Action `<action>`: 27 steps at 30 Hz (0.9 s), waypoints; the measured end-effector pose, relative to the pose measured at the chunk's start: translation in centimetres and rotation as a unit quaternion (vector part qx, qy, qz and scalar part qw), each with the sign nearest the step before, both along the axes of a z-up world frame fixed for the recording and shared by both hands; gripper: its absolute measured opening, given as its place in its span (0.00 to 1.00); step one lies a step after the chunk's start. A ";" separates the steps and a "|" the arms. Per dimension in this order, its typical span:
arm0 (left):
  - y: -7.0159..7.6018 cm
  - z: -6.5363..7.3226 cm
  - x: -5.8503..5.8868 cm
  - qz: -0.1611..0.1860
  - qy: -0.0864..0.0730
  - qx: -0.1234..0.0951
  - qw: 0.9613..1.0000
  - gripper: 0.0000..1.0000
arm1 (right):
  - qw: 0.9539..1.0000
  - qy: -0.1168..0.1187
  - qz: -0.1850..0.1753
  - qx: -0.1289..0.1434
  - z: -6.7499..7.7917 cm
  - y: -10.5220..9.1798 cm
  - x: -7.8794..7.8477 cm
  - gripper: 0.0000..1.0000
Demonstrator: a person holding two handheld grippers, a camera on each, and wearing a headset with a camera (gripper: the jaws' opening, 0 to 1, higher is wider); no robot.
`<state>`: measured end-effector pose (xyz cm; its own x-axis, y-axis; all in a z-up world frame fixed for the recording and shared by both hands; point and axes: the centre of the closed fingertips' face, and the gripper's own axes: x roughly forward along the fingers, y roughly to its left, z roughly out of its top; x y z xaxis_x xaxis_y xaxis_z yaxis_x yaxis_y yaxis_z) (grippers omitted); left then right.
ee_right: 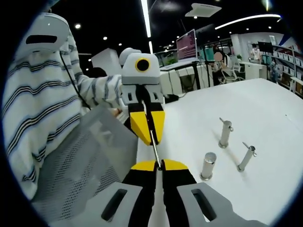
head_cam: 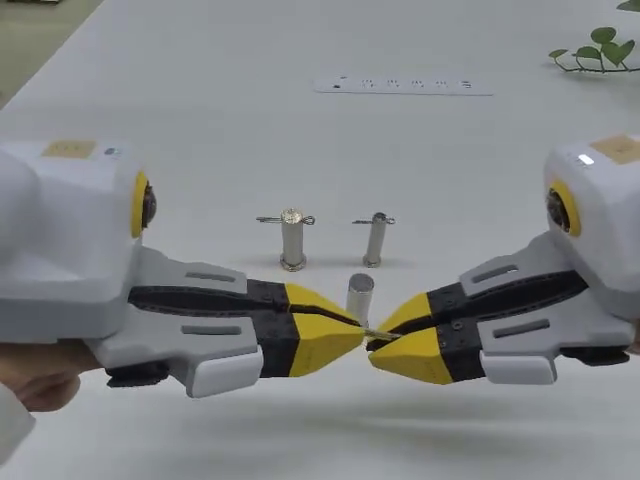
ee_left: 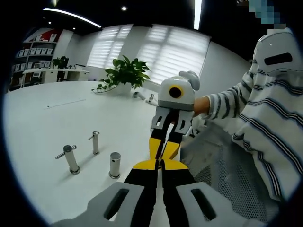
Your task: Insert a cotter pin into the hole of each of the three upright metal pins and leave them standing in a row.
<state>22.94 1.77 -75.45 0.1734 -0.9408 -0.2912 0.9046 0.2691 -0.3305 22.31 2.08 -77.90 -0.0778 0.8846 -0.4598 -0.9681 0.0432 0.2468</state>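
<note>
Three upright metal pins stand on the white table (head_cam: 200, 140). The back left pin (head_cam: 292, 240) and the back right pin (head_cam: 375, 238) each carry a cotter pin through the top. The bare front pin (head_cam: 359, 297) stands just behind the gripper tips. My left gripper (head_cam: 358, 336) and right gripper (head_cam: 376, 346) meet tip to tip, both shut on a thin cotter pin (ee_right: 154, 147) that spans the short gap between them. In the right gripper view the bare pin (ee_right: 208, 165) sits right of my jaws. In the left gripper view the bare pin (ee_left: 115, 164) sits left of them.
A white power strip (head_cam: 405, 85) lies at the far side of the table, and a plant sprig (head_cam: 598, 50) shows at the far right. A striped sleeve (ee_left: 227, 106) and a grey mesh chair (ee_right: 90, 156) are on the near side.
</note>
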 end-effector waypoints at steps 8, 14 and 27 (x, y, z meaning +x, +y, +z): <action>-0.4 -1.4 -1.3 -0.058 -0.035 0.047 0.997 0.01 | 0.999 -0.001 0.038 -0.027 -0.4 -0.4 -1.2 0.05; -0.5 -2.3 -1.5 -0.080 -0.036 0.072 0.994 0.01 | 0.998 -0.002 0.048 -0.035 -0.6 -0.6 -1.6 0.04; -0.2 -2.5 -1.1 -0.076 -0.056 0.072 0.993 0.01 | 0.998 -0.041 0.050 -0.027 -0.4 -0.6 -1.3 0.03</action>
